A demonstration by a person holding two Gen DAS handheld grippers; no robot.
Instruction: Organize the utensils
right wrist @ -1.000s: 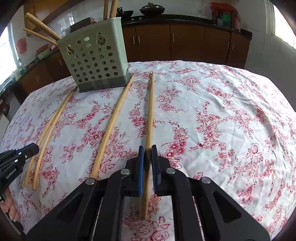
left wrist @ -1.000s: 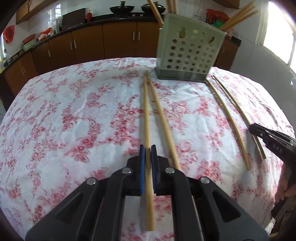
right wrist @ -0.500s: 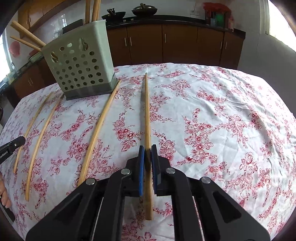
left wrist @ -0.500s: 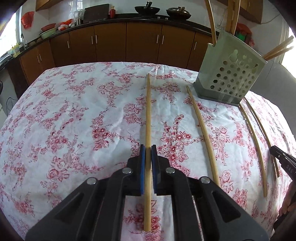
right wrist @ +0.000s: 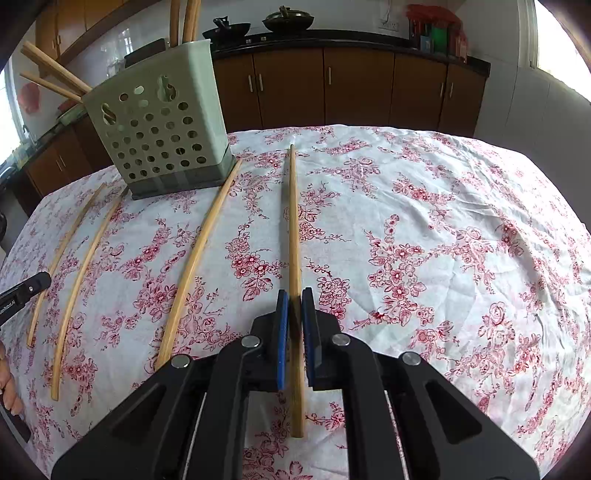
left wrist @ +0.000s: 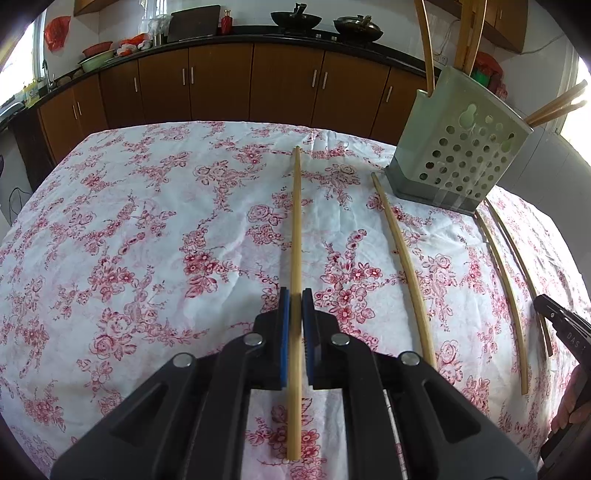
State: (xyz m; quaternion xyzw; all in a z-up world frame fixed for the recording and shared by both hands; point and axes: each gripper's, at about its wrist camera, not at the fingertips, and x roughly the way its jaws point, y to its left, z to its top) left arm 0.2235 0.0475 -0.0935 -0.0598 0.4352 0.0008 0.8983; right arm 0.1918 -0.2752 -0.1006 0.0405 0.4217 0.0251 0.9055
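In the left wrist view my left gripper is shut on a long bamboo chopstick near its near end, its tip pointing away over the flowered tablecloth. My right gripper is likewise shut on another chopstick, with a thin shadow beside it. A pale green perforated utensil holder stands at the table's far side with several chopsticks upright in it. Loose chopsticks lie beside each held one. The right gripper's tip shows at the left view's right edge.
Two more thin chopsticks curve along the cloth left of the holder, near the left gripper's tip. A person's fingers show at the frame edge. Brown cabinets and a counter with pans stand behind the table.
The left gripper has carried its chopstick sideways, away from the neighbouring one it lay against; the holder now sits to the right in its view. The right gripper has hardly moved.
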